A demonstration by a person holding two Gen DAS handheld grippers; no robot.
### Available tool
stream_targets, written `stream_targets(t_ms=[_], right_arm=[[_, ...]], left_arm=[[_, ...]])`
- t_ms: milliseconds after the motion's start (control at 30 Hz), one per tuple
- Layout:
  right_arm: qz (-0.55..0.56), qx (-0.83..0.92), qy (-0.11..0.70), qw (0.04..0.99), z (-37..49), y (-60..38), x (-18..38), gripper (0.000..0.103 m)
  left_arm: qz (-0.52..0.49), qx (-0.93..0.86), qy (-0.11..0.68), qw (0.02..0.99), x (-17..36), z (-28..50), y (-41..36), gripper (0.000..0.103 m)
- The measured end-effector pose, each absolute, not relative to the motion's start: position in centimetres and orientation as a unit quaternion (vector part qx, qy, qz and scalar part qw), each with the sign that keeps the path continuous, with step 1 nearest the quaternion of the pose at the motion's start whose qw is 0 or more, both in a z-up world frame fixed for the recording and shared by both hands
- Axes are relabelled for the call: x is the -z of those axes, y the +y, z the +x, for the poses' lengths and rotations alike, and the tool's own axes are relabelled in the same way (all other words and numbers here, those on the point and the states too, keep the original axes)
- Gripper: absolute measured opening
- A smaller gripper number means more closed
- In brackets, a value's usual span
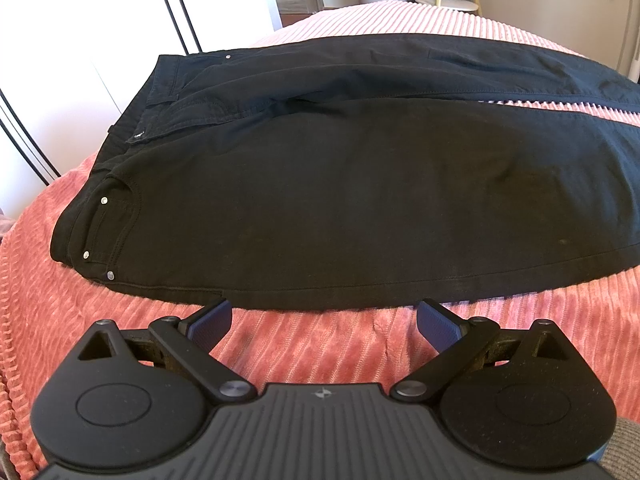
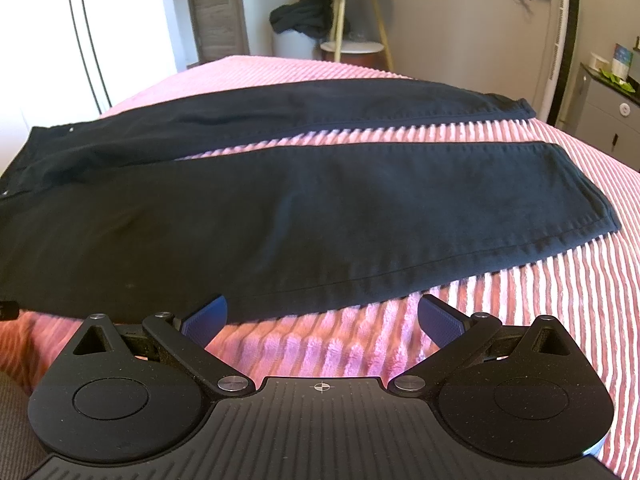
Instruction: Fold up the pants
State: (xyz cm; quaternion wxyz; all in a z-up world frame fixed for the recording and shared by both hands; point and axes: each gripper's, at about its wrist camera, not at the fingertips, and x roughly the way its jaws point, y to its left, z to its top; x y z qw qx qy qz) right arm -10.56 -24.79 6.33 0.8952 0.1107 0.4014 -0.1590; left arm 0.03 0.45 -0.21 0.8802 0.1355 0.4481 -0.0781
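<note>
Black pants (image 1: 340, 200) lie flat and spread out on a pink ribbed bedspread (image 1: 304, 344), waistband at the left, both legs running to the right. In the right wrist view the two legs (image 2: 320, 208) lie side by side with a strip of bedspread between them, hems at the right. My left gripper (image 1: 323, 318) is open and empty, just short of the near edge of the pants by the hip. My right gripper (image 2: 322, 316) is open and empty, just short of the near leg's lower edge.
The bedspread (image 2: 520, 320) covers the whole bed. Beyond the bed stand a small round side table (image 2: 352, 16) and a dark heap of clothing on a white bin (image 2: 304, 16). A white wardrobe (image 1: 80, 40) is at the left, a grey cabinet (image 2: 612, 112) at the right.
</note>
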Motion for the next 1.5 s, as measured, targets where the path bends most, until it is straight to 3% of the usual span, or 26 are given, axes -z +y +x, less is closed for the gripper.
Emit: stream_targets(t_ms=[1500], right_arm=[[0.124, 0.168, 0.410, 0.888, -10.51, -25.32, -6.07, 0.103]], left_arm=[[0.110, 0.082, 0.460, 0.877, 0.31, 0.66, 1.33, 0.099]])
